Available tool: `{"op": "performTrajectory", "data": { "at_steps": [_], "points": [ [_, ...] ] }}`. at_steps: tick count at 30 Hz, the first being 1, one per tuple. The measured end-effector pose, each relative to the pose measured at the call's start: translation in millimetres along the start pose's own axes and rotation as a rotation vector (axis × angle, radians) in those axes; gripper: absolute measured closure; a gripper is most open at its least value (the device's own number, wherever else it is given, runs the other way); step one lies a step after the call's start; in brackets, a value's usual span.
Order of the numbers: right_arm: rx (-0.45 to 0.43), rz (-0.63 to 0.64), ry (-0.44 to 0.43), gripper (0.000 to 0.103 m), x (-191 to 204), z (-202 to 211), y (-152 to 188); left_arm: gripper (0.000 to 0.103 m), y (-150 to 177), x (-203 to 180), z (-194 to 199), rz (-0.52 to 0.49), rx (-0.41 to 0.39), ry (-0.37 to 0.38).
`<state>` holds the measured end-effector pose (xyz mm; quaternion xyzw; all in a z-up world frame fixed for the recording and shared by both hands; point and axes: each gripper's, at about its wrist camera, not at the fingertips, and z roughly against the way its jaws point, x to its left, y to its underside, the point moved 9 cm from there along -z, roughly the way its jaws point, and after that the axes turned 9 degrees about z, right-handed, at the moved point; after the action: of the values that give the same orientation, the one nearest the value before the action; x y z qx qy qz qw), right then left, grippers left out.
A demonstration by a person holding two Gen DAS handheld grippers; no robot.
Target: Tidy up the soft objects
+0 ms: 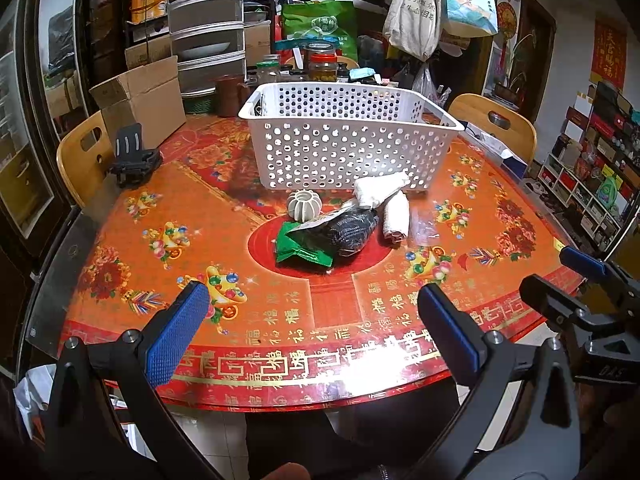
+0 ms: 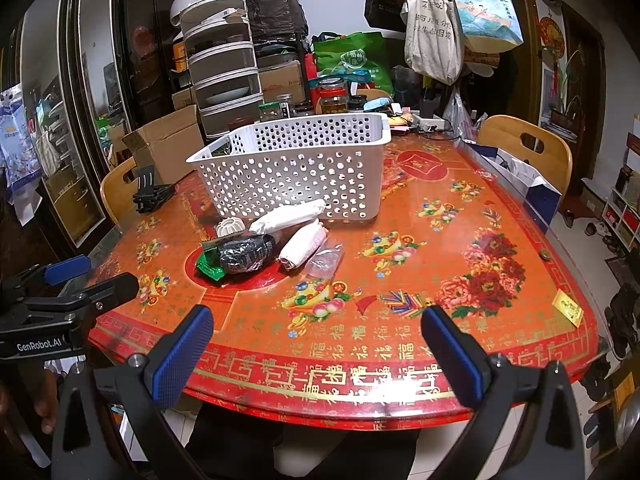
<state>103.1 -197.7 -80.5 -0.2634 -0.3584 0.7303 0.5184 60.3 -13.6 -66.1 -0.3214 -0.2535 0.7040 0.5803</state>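
Cluttered red worktop [image 1: 500,184]: rolls [image 1: 396,216], dark bundle [image 1: 352,230] before basket [image 1: 344,128]; both grippers' fingers [image 1: 176,336] [image 2: 452,356] wide apart, empty.

Left gripper [image 1: 314,332]: black frame with two arms that fork outward. Each finger carries a blue pad [image 1: 176,338] with a fine knurled texture. A round silver screw head [image 1: 131,336] sits at the base of each finger, with a second screw further out on each arm. Each arm has a slot-shaped cutout.

Right gripper [image 2: 316,354]: same build, black arms, blue textured pads [image 2: 180,356] and silver screws at the finger bases.

In the right wrist view, the left gripper's body at 9 o'clock bears white lettering "GenRobot.AI" [image 2: 39,346]. In the left wrist view, the right gripper's body at 3 o'clock shows embossed letters [image 1: 610,373], not clearly legible.
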Motion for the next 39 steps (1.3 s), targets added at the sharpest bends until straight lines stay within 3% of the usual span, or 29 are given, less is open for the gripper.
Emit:
{"op": "performTrajectory", "data": {
  "at_steps": [17,22,24,28,32,35,39],
  "points": [
    [0.011,0.001,-0.005,0.000,3.8,-3.8,4.6,0.000,-0.1,3.8,-3.2,-0.001,0.021,0.005],
    [0.001,-0.002,-0.017,0.000,3.7,-9.5,5.1,0.000,-5.5,12.4,-6.7,0.012,-0.007,-0.002],
    [-0.042,-0.007,-0.029,0.000,1.3,-14.4,4.0,0.000,-11.0,21.5,-7.8,0.042,-0.053,0.026],
    [-0.127,-0.035,-0.009,0.000,-12.3,-29.1,3.9,0.000,-14.6,46.4,-31.0,0.133,-0.031,0.113],
    [-0.003,-0.066,-0.091,0.000,-11.0,-66.3,15.4,0.000,-1.9,66.2,-71.9,0.168,0.095,0.128],
    [0.086,-0.094,-0.127,0.000,-11.4,-94.9,21.4,0.000,4.2,68.2,-90.9,0.143,0.125,0.123],
    [0.122,-0.067,-0.114,0.001,-12.2,-115.8,16.0,0.000,9.5,58.8,-114.7,0.051,0.148,0.071]
  ]
}}
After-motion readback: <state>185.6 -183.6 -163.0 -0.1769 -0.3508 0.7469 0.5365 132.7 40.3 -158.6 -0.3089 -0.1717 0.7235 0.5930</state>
